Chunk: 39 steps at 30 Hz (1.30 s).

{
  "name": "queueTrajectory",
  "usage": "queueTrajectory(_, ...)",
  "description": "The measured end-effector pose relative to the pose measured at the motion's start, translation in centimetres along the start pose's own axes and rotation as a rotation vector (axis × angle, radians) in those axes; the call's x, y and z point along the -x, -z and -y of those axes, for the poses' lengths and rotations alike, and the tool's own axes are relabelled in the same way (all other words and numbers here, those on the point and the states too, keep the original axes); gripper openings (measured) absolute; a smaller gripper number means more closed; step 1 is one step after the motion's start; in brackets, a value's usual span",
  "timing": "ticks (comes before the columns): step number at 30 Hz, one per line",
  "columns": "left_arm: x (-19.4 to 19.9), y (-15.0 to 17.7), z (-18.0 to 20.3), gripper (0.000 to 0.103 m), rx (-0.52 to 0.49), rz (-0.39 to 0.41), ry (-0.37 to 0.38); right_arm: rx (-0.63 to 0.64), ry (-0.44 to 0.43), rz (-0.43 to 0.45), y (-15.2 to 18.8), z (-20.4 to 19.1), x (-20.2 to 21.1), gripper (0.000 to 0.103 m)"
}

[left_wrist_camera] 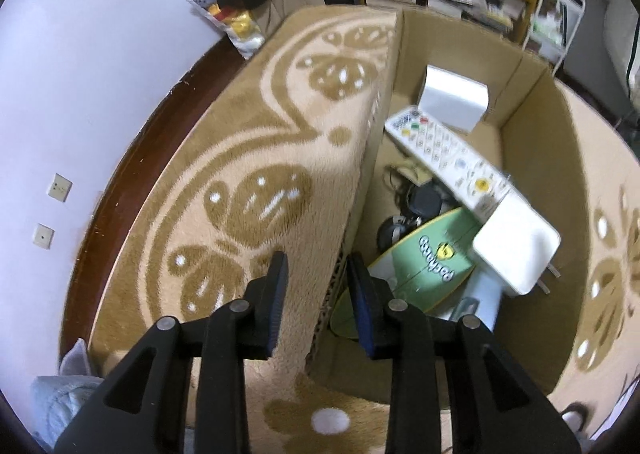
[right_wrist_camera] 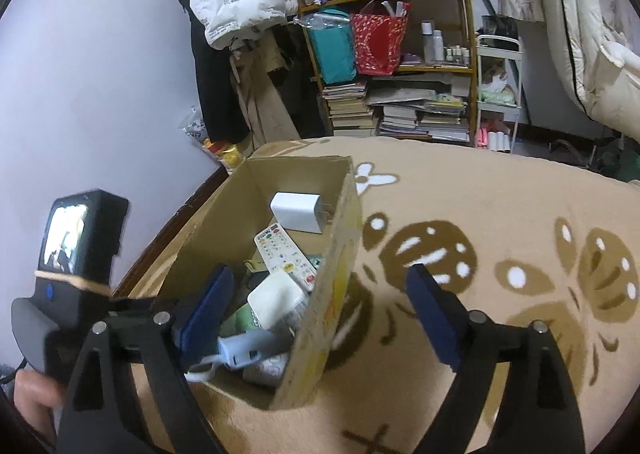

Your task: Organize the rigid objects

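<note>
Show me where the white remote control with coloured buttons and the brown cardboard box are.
white remote control with coloured buttons (left_wrist_camera: pixel 444 152), left wrist view, middle of its keypad.
brown cardboard box (right_wrist_camera: pixel 340 254), right wrist view, outer side wall.

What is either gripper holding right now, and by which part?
Nothing is held. The left gripper is open, its fingers straddling the left wall of the cardboard box without clamping it. The right gripper is open wide around the box's right wall, empty.
</note>
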<state>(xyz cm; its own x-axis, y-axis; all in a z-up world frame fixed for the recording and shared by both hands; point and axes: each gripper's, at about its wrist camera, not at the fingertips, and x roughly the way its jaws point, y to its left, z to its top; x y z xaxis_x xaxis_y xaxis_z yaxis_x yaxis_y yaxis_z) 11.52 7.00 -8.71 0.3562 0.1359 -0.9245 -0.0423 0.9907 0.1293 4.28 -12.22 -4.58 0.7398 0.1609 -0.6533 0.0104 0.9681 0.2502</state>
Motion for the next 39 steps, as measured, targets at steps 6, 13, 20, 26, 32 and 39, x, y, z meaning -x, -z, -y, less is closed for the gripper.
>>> queueTrajectory(6,2.8,0.8,0.1,0.057,-0.031,0.105,-0.008,-0.029,0.066,0.038,0.5,1.3,2.5,0.103)
queueTrajectory(13,6.7,2.0,0.9,0.101,-0.097,0.244,-0.014,-0.069,0.121,0.076,0.5,2.8,5.2,0.103)
queueTrajectory(20,10.0,3.0,0.6,0.103,-0.095,0.360,0.030,-0.062,0.138,0.113,1.2,2.9,7.7,0.103)
queueTrajectory(26,12.7,4.6,-0.6,0.103,-0.079,0.440,0.073,-0.038,0.156,0.143,1.7,2.4,9.5,0.103)
queueTrajectory(32,14.5,5.8,-1.3,0.103,-0.073,0.503,0.125,-0.004,0.184,0.158,2.3,2.0,10.6,0.103)
queueTrajectory(39,16.5,7.4,-1.1,0.103,-0.104,0.563,0.116,0.012,0.204,0.171,3.2,1.6,11.5,0.103)
